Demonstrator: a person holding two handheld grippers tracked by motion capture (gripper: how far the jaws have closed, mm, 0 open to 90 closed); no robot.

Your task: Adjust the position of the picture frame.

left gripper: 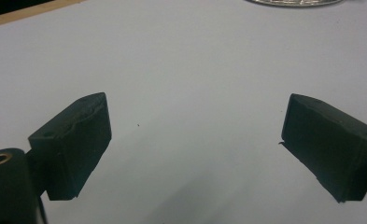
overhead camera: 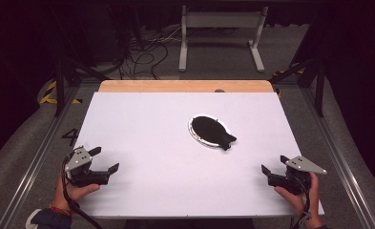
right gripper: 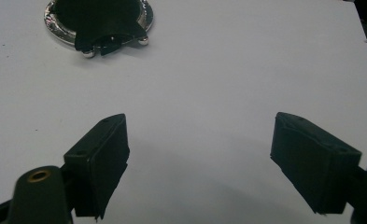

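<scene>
Sitting near the middle of the white table [overhead camera: 142,138], the black cloth [overhead camera: 213,130] draped over a shiny metal dish [overhead camera: 197,135] looks light, limp and best pinched at its trailing corner, while both the left gripper [overhead camera: 105,160] and right gripper [overhead camera: 273,164] wait with jaws apart near the front edge, bare tabletop all around.

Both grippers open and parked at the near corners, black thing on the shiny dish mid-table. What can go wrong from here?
1. The black object overhangs the silver dish rim; a grab at its tail may tip or drag the dish.
2. The dish sits loose on the smooth white table and may slide when pushed.
3. Left gripper and right gripper closing in together could collide.
</scene>
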